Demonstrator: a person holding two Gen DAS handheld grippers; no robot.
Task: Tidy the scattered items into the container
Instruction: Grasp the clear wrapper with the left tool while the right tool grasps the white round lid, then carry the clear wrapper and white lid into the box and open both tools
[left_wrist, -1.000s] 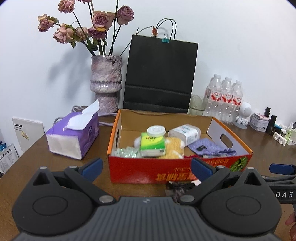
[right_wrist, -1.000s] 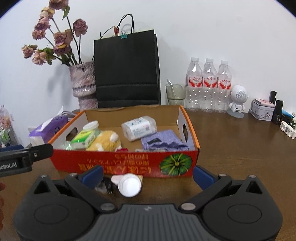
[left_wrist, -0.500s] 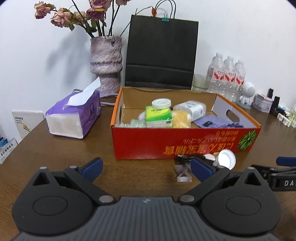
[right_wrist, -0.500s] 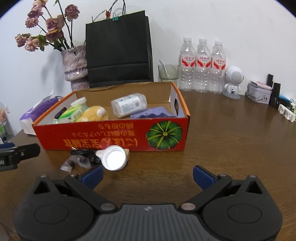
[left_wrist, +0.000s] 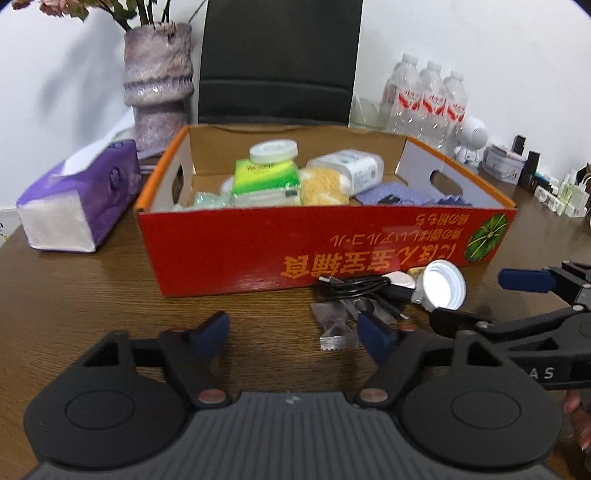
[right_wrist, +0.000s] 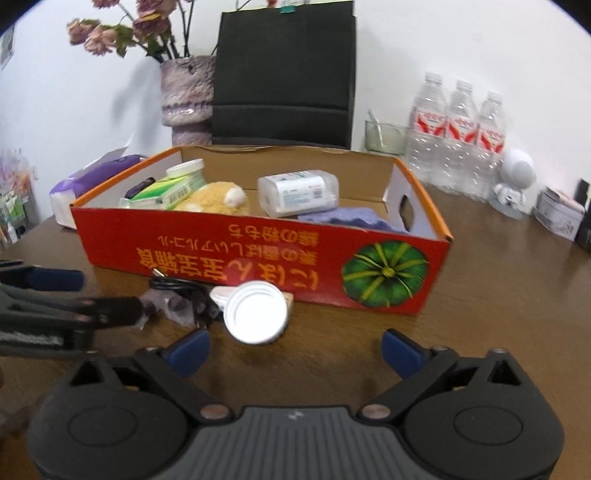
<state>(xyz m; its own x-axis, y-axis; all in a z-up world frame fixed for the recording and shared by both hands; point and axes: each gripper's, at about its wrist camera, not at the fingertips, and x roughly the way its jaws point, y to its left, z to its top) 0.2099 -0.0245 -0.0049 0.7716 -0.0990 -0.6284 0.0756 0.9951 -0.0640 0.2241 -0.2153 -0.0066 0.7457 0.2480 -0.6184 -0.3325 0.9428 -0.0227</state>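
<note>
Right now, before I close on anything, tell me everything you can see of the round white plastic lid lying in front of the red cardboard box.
The round white plastic lid lies on the brown wooden table, tipped with its hollow, ridged inside facing the cameras. It looks clean and undamaged. It sits just in front of the red cardboard box, beside a coiled black cable and a white plug that it appears to lean against. Neither gripper touches it.

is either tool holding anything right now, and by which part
Nothing is held. Both the left tool and right tool have nothing between their closing jaws; the white cap lies on the table.
</note>
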